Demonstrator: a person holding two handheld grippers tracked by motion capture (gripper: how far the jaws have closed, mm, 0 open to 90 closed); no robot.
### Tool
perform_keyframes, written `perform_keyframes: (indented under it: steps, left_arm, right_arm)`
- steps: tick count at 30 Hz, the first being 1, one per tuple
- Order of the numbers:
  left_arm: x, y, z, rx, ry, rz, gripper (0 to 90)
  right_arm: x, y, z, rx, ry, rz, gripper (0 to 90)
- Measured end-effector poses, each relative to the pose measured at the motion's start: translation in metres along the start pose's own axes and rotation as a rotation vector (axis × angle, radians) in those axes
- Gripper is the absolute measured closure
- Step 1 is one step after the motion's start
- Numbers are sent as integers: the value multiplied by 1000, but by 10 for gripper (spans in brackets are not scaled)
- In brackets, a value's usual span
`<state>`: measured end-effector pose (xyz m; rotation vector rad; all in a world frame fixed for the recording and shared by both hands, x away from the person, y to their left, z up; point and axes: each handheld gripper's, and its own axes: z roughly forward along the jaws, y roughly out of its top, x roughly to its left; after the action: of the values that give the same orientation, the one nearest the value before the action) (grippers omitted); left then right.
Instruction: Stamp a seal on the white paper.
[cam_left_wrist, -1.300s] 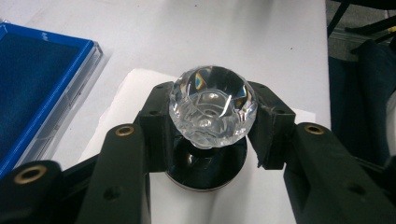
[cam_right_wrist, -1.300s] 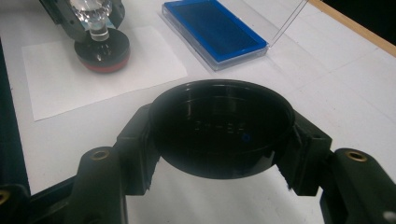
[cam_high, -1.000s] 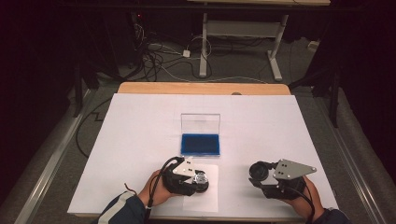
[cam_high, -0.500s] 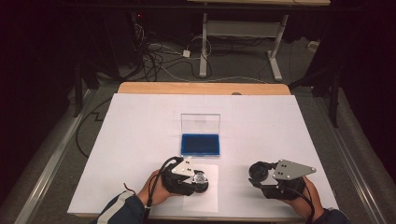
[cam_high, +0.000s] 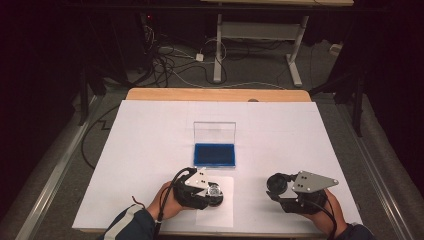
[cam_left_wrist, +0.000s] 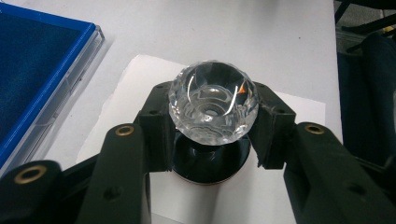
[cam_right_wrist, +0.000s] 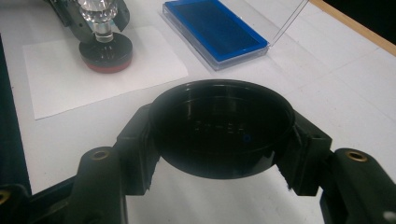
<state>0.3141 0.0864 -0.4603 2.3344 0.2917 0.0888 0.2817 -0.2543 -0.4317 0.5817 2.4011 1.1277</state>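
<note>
Nothing has shifted much since a second ago: both hands and grippers sit where they were at the near edge of the white table (cam_high: 150, 145). At about 7 o'clock from the blue case (cam_high: 215, 154), the left gripper (cam_left_wrist: 212, 123) is clamped on the faceted clear knob (cam_left_wrist: 213, 105) of a stamp whose black round base (cam_high: 216, 196) stands upright on a loose paper sheet (cam_high: 220, 210); a red rim shows under the base in the right gripper view. At about 5 o'clock from the case, the right gripper (cam_right_wrist: 219, 135) grips a black round cap (cam_right_wrist: 222, 126) by its sides, open side toward the camera. Raised lettering lies inside the cap, too dim to read. The case lies open at the table's middle, its clear lid (cam_high: 215, 131) standing upright at its 12 o'clock edge, with no legible label.
</note>
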Motion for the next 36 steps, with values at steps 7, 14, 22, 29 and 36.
perform_keyframes:
  steps: [7, 14, 22, 29, 36]
  left_arm:
    - [-2, 1, 0, 9, 12, 3, 543]
    - [-2, 1, 0, 8, 13, -2, 543]
    - [-3, 2, 0, 11, 19, 0, 542]
    - [-4, 4, 0, 15, 26, 1, 542]
    - [-5, 11, -9, -10, 29, 11, 542]
  right_arm:
    - [0, 0, 0, 2, 0, -1, 390]
    - [1, 0, 1, 5, 2, 0, 390]
    - [1, 0, 1, 5, 5, -1, 390]
    - [1, 0, 1, 7, 4, 4, 390]
    - [0, 0, 0, 6, 1, 5, 389]
